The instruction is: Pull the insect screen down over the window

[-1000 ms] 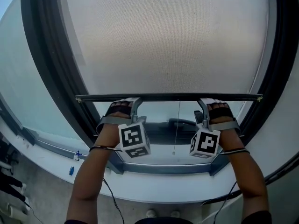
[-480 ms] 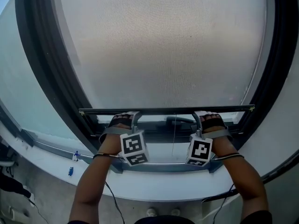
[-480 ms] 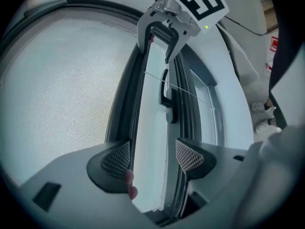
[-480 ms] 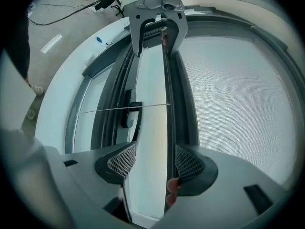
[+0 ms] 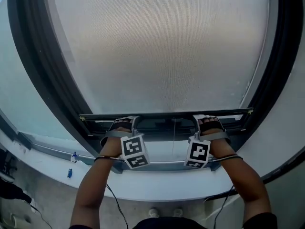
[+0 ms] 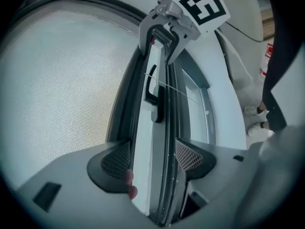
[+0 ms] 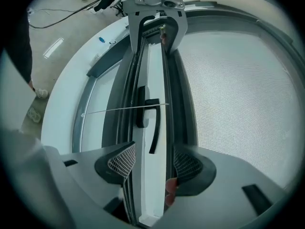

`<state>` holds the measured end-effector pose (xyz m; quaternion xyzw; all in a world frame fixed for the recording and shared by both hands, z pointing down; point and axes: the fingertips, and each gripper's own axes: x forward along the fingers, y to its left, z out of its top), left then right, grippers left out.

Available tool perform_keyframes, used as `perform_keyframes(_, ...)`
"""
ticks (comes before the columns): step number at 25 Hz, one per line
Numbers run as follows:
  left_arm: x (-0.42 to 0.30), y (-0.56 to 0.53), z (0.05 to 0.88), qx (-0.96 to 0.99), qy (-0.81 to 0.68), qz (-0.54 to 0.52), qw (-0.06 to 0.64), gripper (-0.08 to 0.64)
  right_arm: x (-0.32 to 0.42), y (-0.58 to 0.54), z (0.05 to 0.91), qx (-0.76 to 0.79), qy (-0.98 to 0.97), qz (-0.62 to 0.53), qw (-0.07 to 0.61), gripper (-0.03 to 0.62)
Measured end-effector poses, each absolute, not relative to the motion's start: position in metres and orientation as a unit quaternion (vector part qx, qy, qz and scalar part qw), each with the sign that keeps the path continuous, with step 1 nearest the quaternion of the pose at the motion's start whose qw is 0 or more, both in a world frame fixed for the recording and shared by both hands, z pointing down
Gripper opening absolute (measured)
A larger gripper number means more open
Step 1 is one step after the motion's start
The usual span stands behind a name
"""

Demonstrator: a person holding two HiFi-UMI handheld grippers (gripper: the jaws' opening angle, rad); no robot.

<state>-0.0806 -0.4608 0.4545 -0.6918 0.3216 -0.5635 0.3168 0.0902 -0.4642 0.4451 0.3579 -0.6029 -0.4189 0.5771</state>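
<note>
At the low edge of the insect screen (image 5: pixel 157 46), the 2 grippers straddle its dark bottom bar (image 5: pixel 167 113). The left gripper (image 5: pixel 127 120) and the right gripper (image 5: pixel 202 119) both have their fingers (image 6: pixel 117 160) spread wide, with the bar between them. The bar is just above the lower window frame (image 5: pixel 162 128), and only a narrow gap is open under it.

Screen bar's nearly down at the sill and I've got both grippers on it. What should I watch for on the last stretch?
1. The left gripper and right gripper straddle the bottom bar with jaws apart, not clamped, so either might slip off.
2. The pull cord hangs in front of the window handle; it may snag there or get pinched under the bar.
3. With one gripper near each end, uneven pushing may skew the bar and jam it.
</note>
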Motion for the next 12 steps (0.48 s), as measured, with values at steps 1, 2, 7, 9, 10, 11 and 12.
perform_keyframes(1,-0.081,-0.46,0.461,-0.691,0.32,-0.566,0.317,0.301,0.09,-0.464,0.452,0.358,-0.605,-0.416,0.577,0.245)
perform_keyframes(2,-0.081,-0.46,0.465,-0.69,0.318,-0.568,0.316,0.3,0.09,-0.463,0.457,0.358,-0.607,-0.413,0.577,0.245)
perform_keyframes(7,-0.08,-0.461,0.479,-0.687,0.32,-0.571,0.317,0.299,0.09,-0.463,0.473,0.365,-0.608,-0.406,0.577,0.245)
perform_keyframes(9,-0.079,-0.461,0.479,-0.686,0.324,-0.569,0.316,0.299,0.091,-0.463,0.473,0.365,-0.607,-0.405,0.578,0.245)
perform_keyframes(10,-0.078,-0.461,0.479,-0.686,0.325,-0.569,0.317,0.3,0.091,-0.463,0.473,0.365,-0.607,-0.406,0.578,0.245)
perform_keyframes(11,-0.078,-0.461,0.478,-0.686,0.326,-0.567,0.318,0.3,0.092,-0.463,0.472,0.365,-0.608,-0.406,0.577,0.245)
perform_keyframes(12,-0.078,-0.46,0.479,-0.688,0.326,-0.565,0.317,0.301,0.092,-0.462,0.473,0.364,-0.609,-0.405,0.577,0.245)
